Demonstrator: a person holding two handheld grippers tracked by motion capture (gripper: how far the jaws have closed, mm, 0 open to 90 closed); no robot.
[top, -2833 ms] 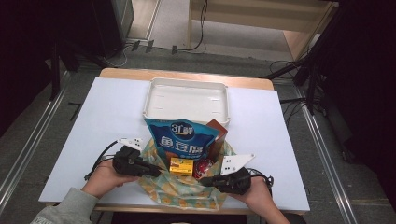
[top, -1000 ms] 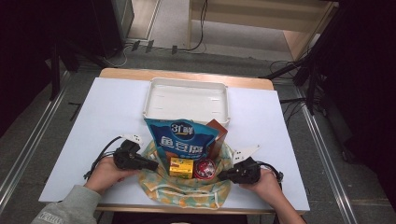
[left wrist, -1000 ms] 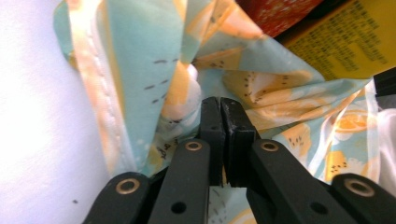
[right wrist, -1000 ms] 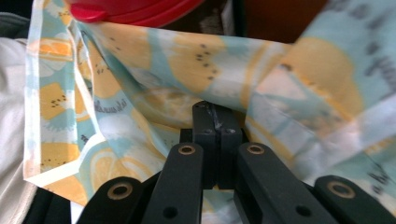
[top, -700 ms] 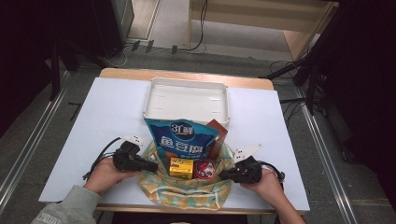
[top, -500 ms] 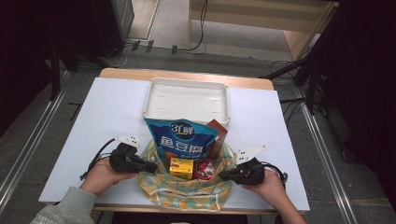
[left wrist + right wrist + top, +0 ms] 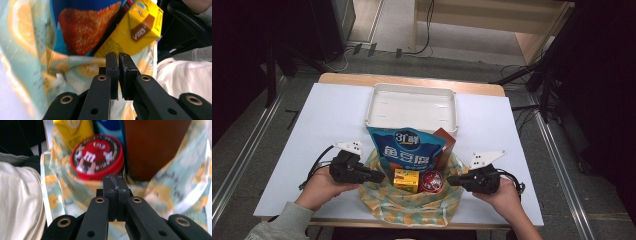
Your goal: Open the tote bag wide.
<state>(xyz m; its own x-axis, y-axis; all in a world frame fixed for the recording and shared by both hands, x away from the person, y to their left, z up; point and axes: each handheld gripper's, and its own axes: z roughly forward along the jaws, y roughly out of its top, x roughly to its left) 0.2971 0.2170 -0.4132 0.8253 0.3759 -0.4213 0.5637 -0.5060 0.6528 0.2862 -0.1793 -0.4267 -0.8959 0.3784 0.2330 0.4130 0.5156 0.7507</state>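
A cloth bag [image 7: 412, 210] printed with orange slices sits at the table's near edge. It holds a blue snack bag [image 7: 407, 150], a yellow drink carton [image 7: 406, 179], a round red candy tin [image 7: 431, 181] and a brown box [image 7: 446, 145]. My left gripper [image 7: 381, 176] meets the bag's left rim, its jaws almost together on the cloth [image 7: 75, 67]. At the opposite rim my right gripper [image 7: 451, 179] is pressed shut on the fabric [image 7: 82, 187], just under the red tin [image 7: 97, 157]. The yellow carton [image 7: 132, 27] looms above the left gripper [image 7: 118, 56].
An empty white tray [image 7: 371, 107] stands right behind the bag. The white table top [image 7: 327, 120] spreads to both sides. A person's light trousers [image 7: 20, 202] lie below the table's near edge. Cables trail from both grippers.
Both hands have risen a little, drawing the bag's two sides up with them. The items inside have kept their places.
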